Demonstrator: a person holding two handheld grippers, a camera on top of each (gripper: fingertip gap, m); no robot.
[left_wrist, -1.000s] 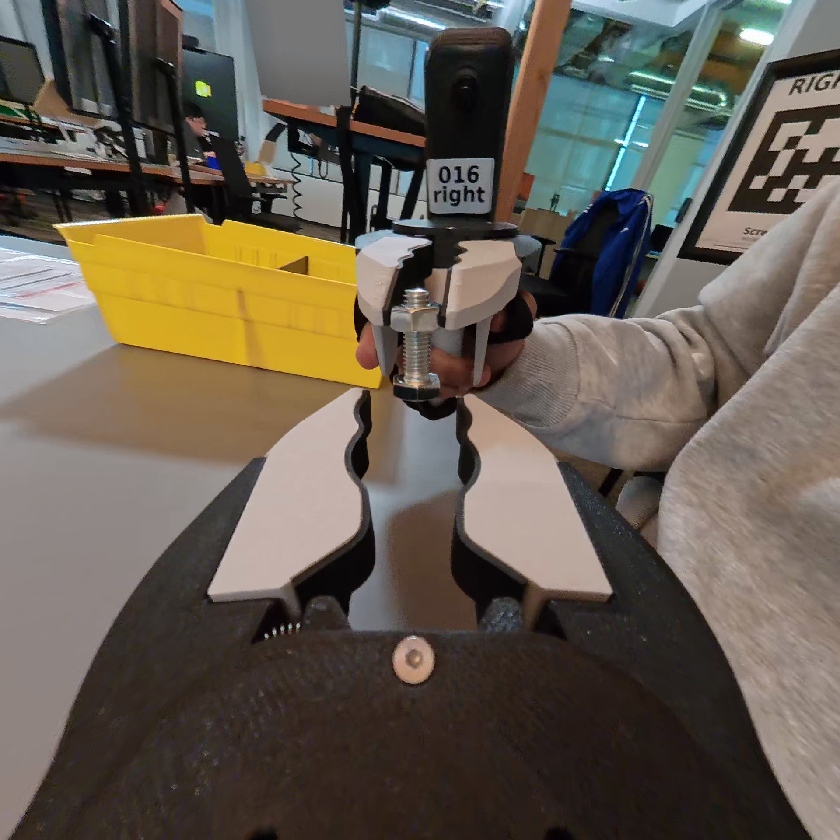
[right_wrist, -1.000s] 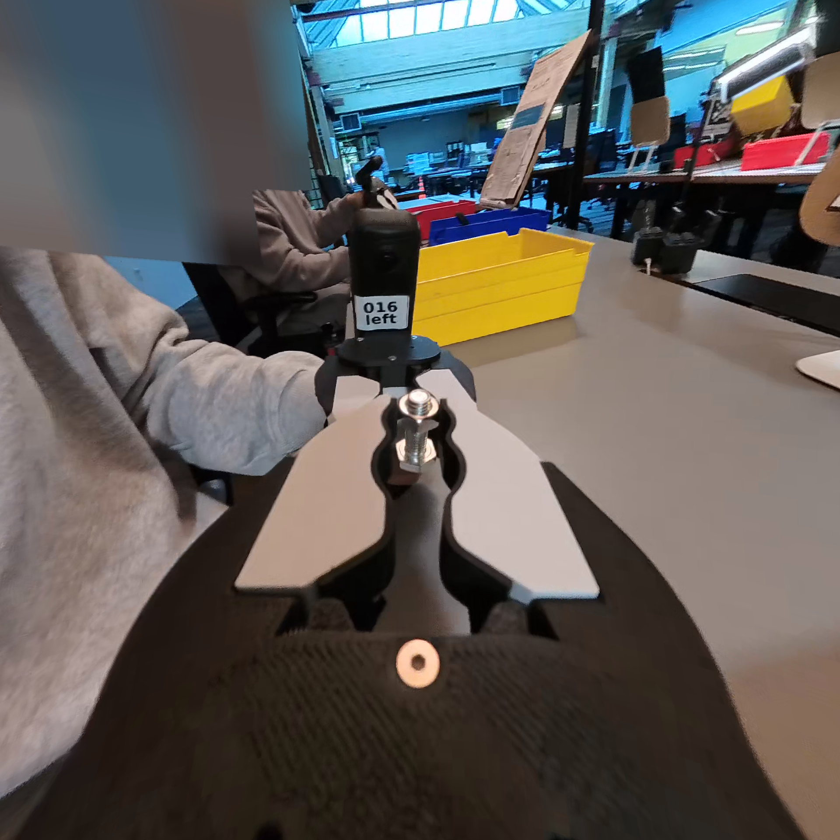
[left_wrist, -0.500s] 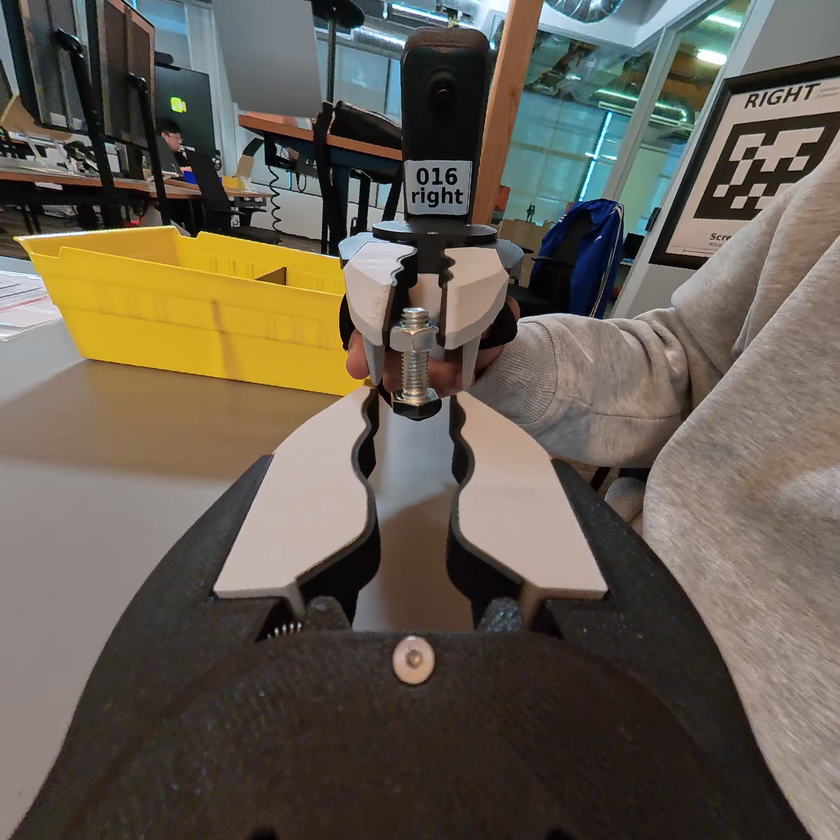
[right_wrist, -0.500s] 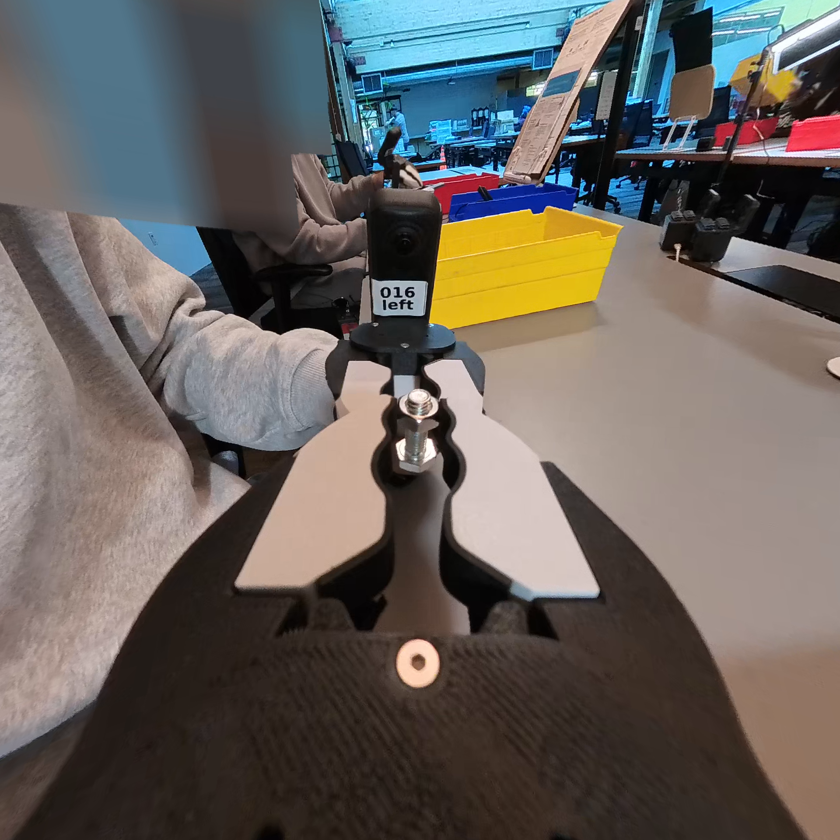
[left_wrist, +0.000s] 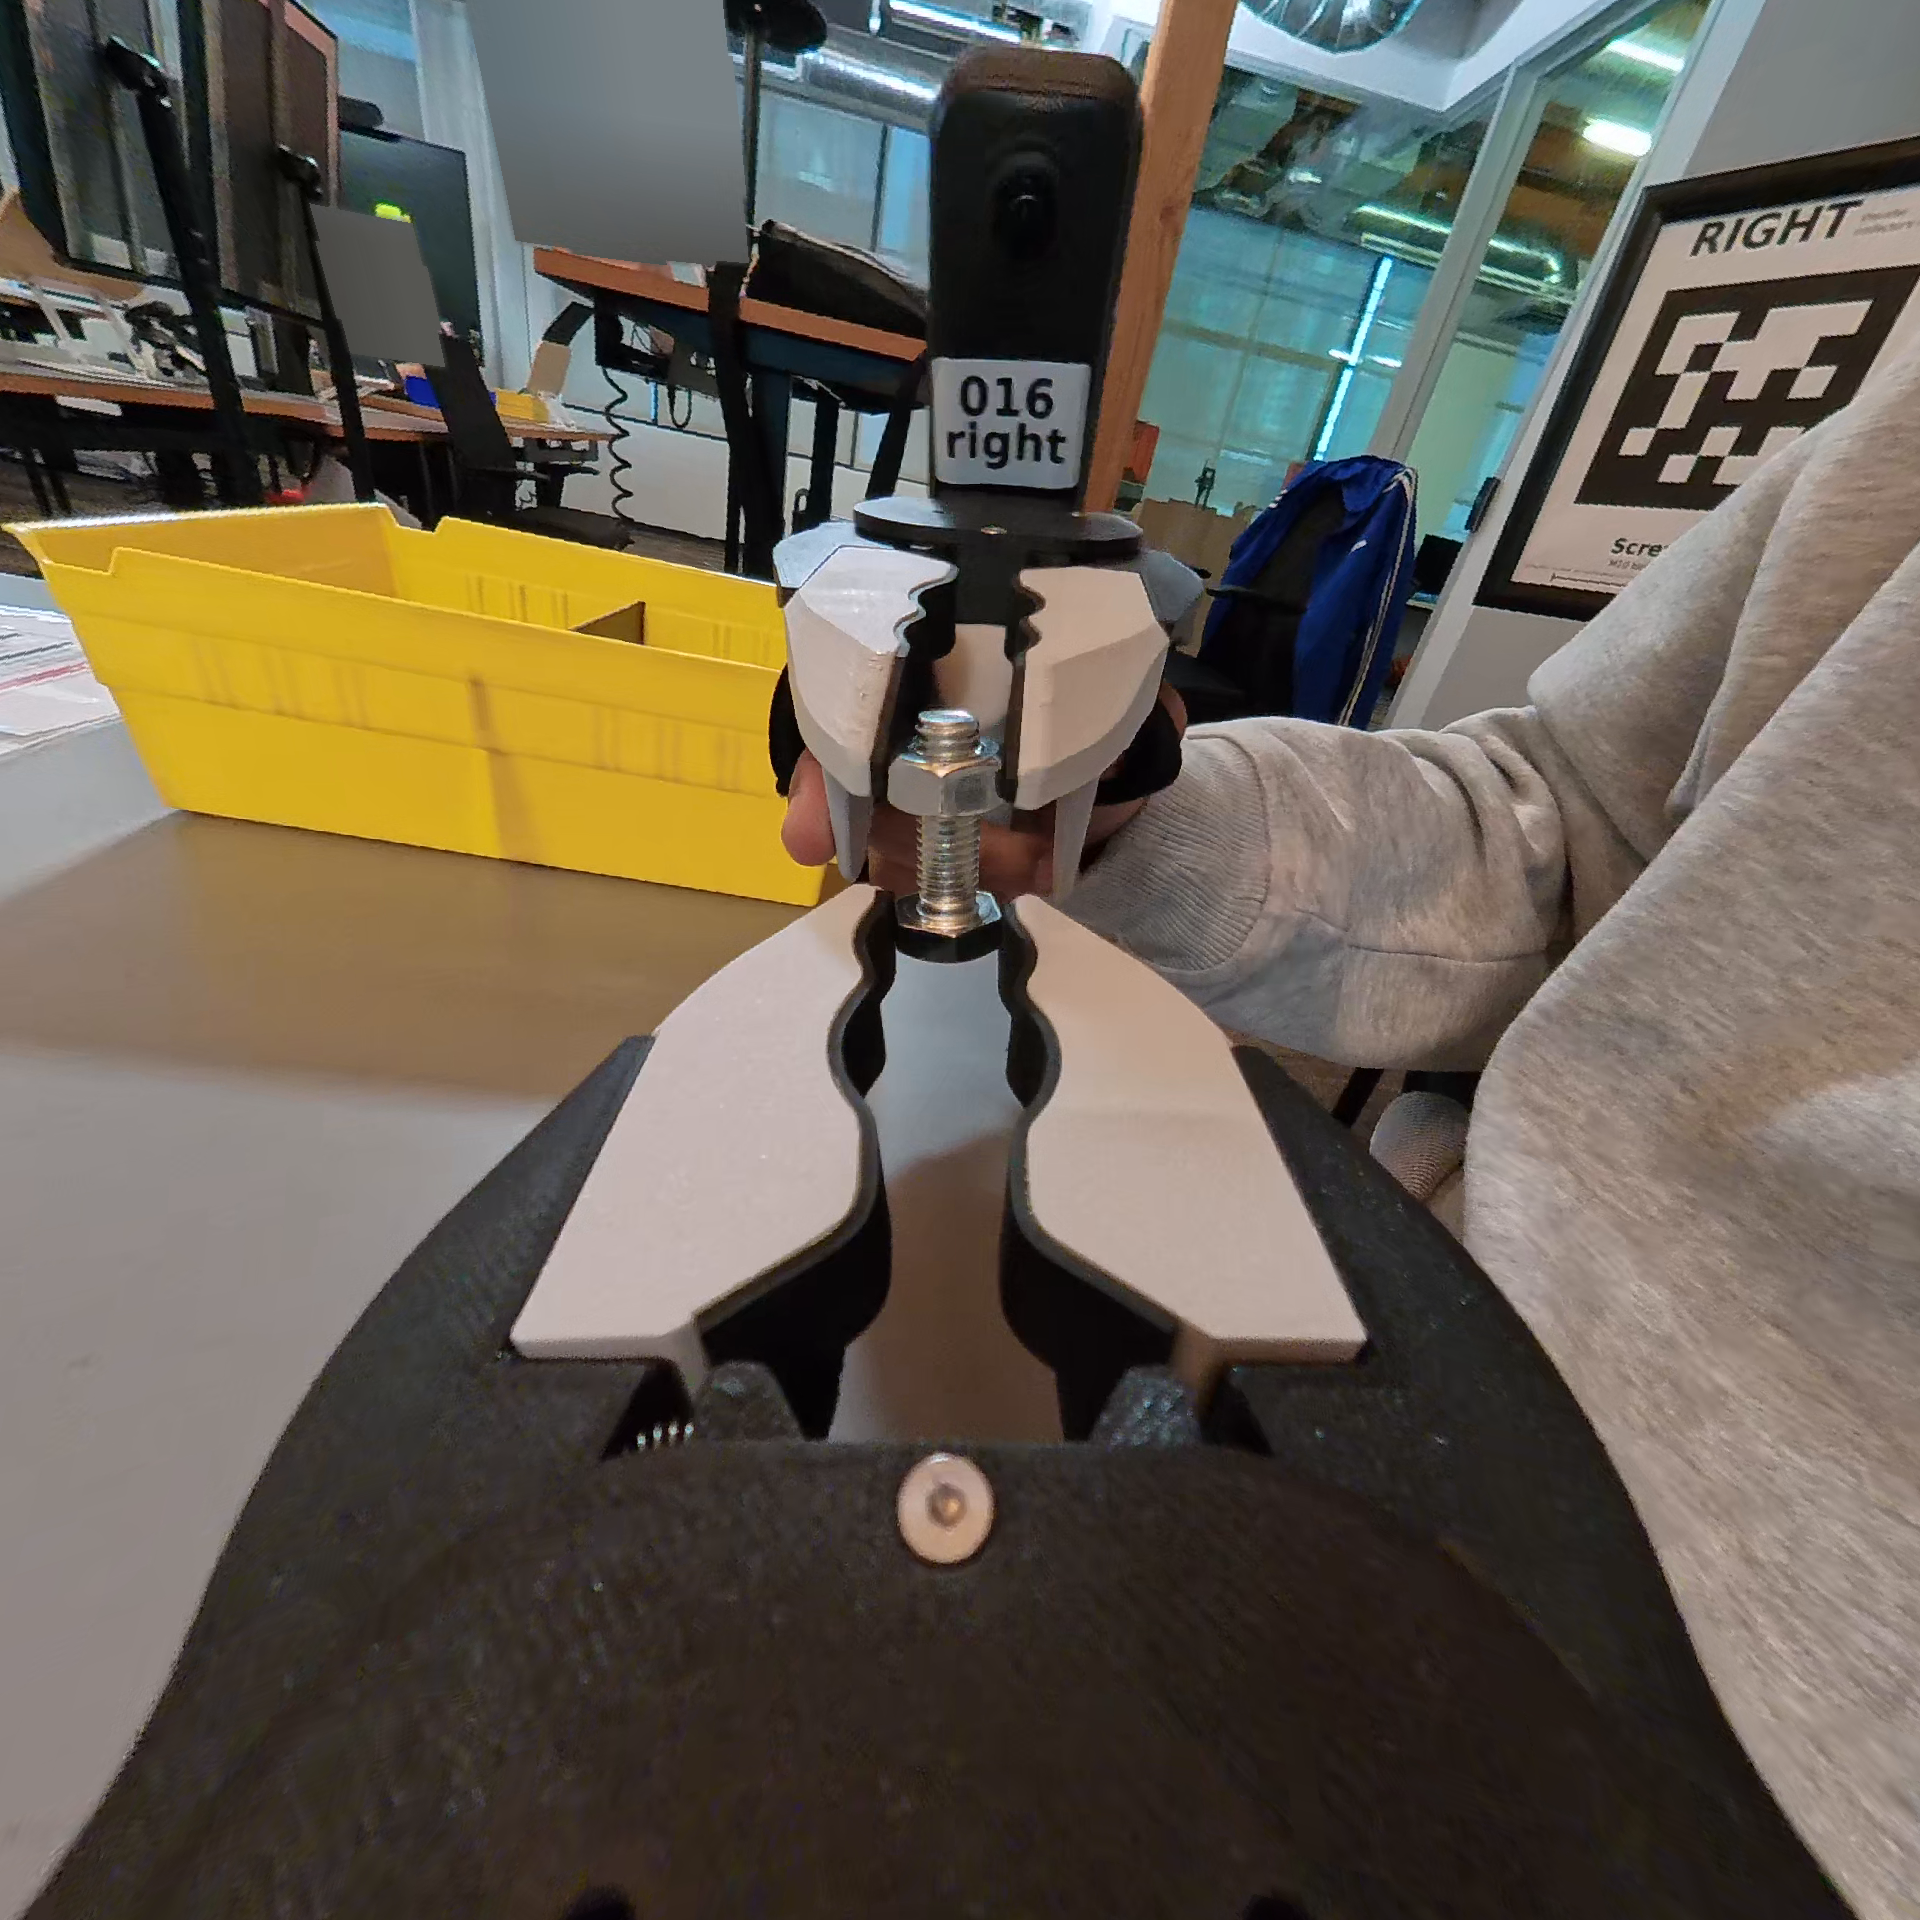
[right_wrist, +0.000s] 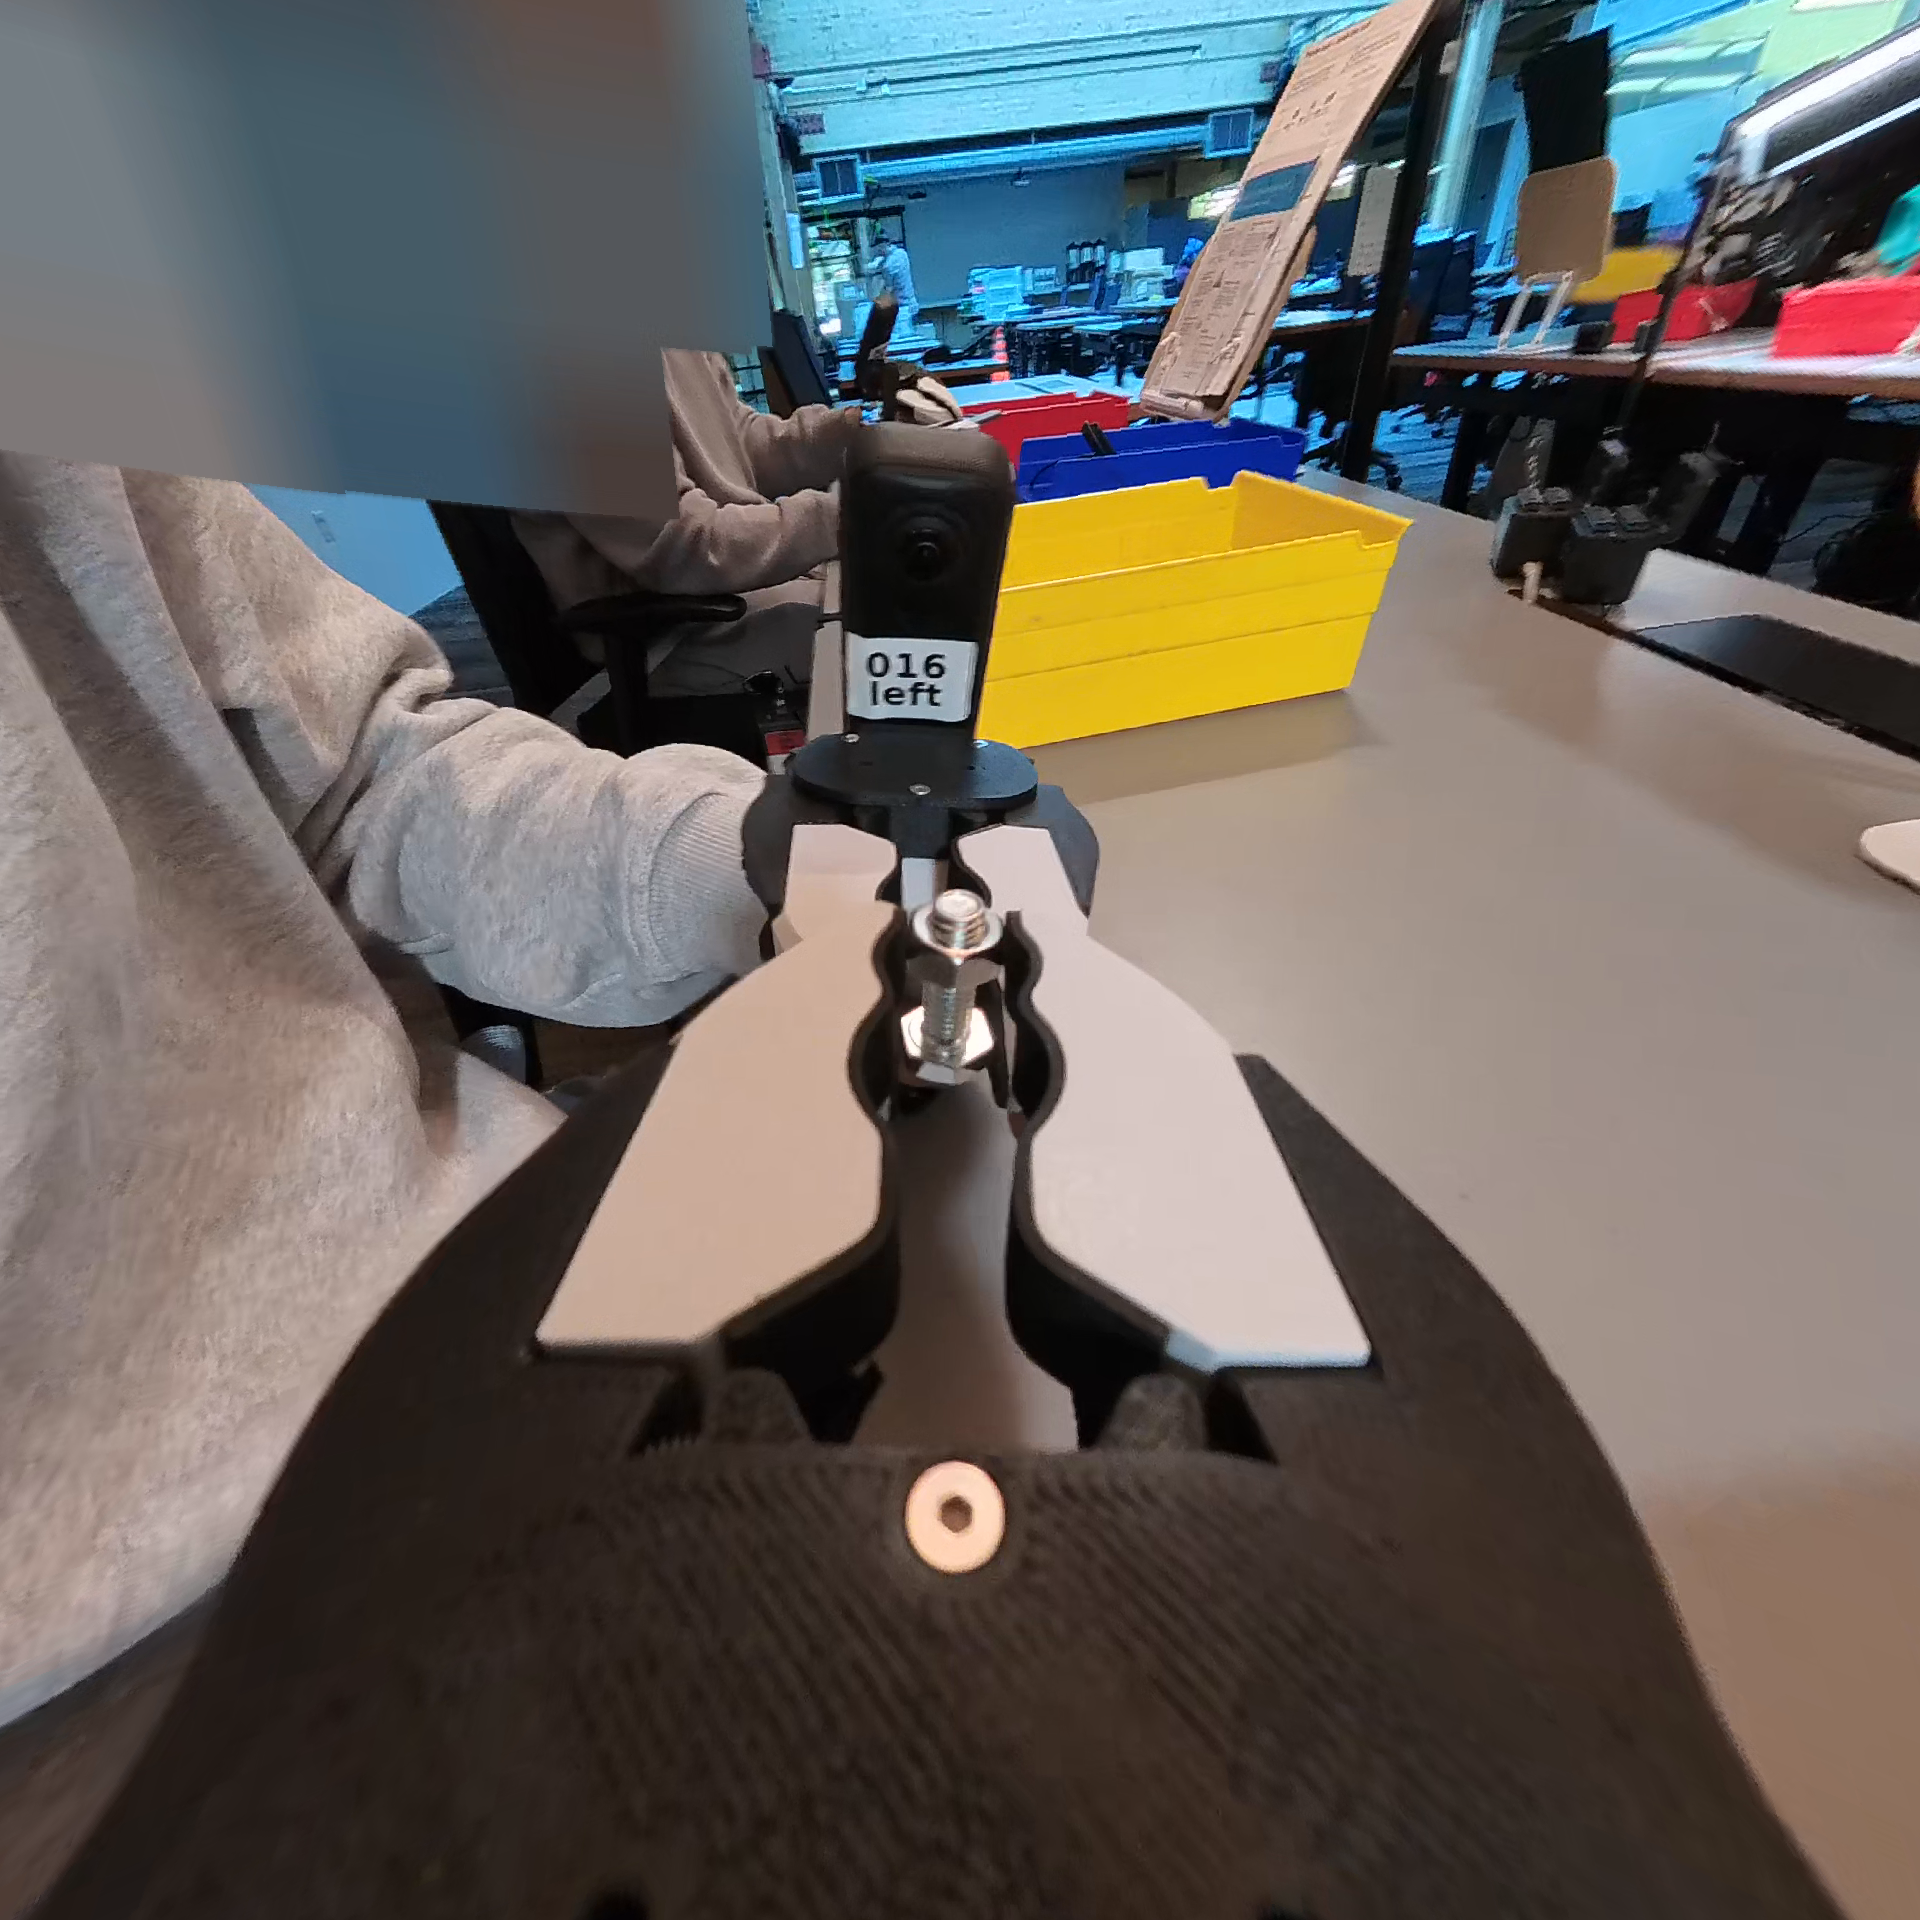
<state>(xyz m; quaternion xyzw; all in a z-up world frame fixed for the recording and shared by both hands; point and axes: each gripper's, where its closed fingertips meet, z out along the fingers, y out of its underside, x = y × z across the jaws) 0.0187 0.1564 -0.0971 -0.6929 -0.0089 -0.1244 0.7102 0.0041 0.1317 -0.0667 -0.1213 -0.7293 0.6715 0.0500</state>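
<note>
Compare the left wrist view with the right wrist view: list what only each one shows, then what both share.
Only the left wrist view: a blue jacket draped over a chair, a framed black-and-white marker poster, a wooden post.

Only the right wrist view: a blue bin and a red bin behind the yellow one, a leaning cardboard sheet, a second seated person.

Both: the bolt with its nut, gripped between the left gripper and the right gripper; the yellow bin; the grey table.

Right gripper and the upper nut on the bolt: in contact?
Touching. The left wrist view shows the right gripper with both fingers pressed against the nut on the bolt, no gap.
</note>
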